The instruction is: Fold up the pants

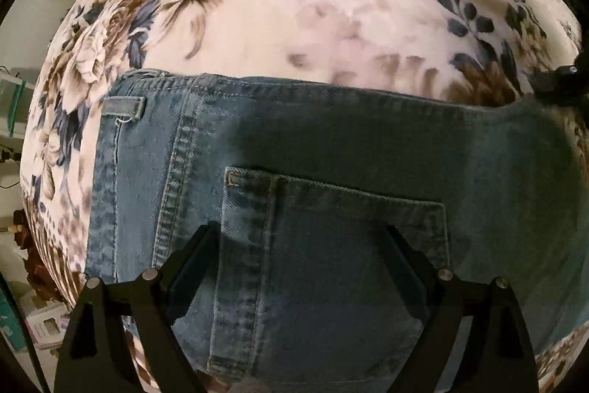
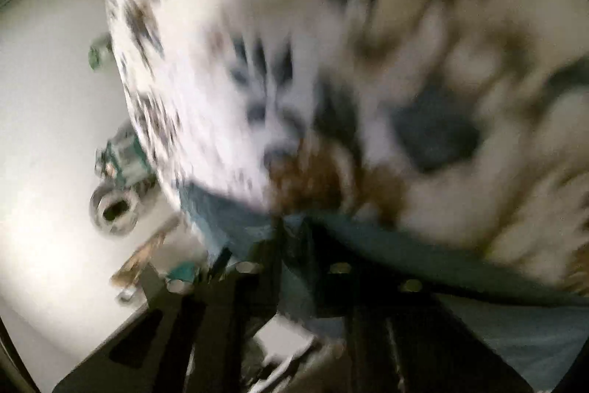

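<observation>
Currently: one pair of blue denim pants (image 1: 331,179) lies on one floral blanket (image 1: 313,6); two grippers in view.

Left gripper (image 1: 302,238): jaws spread wide, released, holding nothing; both fingers hover over the pants, straddling the one visible back pocket (image 1: 331,245). One belt loop (image 1: 123,107) sits at the waistband, toward the left edge of the fabric. Right gripper (image 2: 291,245): view heavily motion-blurred; jaws appear drawn close together with a fold of denim between them, so grasping the pants at an edge. Its black tip (image 1: 561,80) also shows in the left wrist view at the far right edge of the pants.
</observation>
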